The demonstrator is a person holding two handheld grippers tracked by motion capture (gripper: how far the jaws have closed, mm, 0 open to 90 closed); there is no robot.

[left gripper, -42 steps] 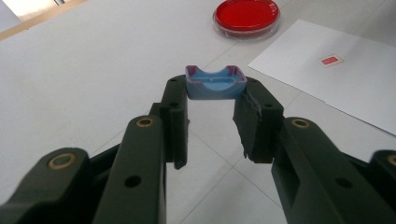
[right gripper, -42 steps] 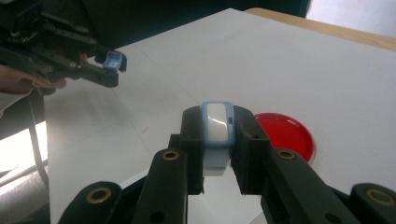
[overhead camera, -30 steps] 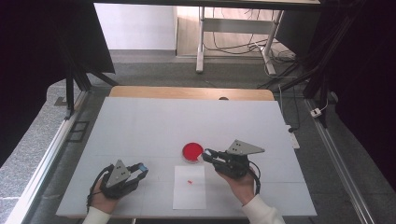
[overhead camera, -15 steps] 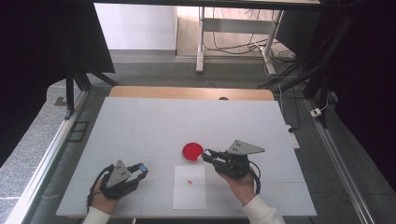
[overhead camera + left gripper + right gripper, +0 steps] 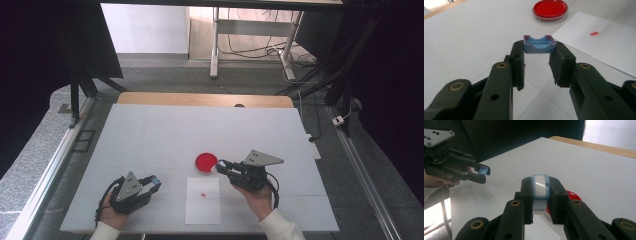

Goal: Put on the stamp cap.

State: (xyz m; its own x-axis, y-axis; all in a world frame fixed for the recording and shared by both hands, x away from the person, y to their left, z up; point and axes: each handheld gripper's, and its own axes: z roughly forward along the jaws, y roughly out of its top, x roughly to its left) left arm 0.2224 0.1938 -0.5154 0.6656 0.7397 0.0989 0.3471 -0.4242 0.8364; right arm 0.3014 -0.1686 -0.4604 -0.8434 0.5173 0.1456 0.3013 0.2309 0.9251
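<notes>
My left gripper [image 5: 539,50] is shut on a small blue plastic piece [image 5: 539,44] with a hollowed top, held at the jaw tips low over the table. From above, that gripper [image 5: 151,184] lies at the front left. My right gripper [image 5: 540,185] is shut on a light blue piece with a glossy white face [image 5: 540,187]. From above it [image 5: 220,165] hovers beside a round red dish [image 5: 205,162]. The dish [image 5: 550,8] sits beyond a white paper sheet [image 5: 604,47] that carries a small red mark [image 5: 594,33].
The white sheet [image 5: 203,202] lies at the front middle of the white table [image 5: 200,130], between the two hands. A wooden strip [image 5: 200,99] runs along the far edge. Black frame legs and cables stand on the floor around the table.
</notes>
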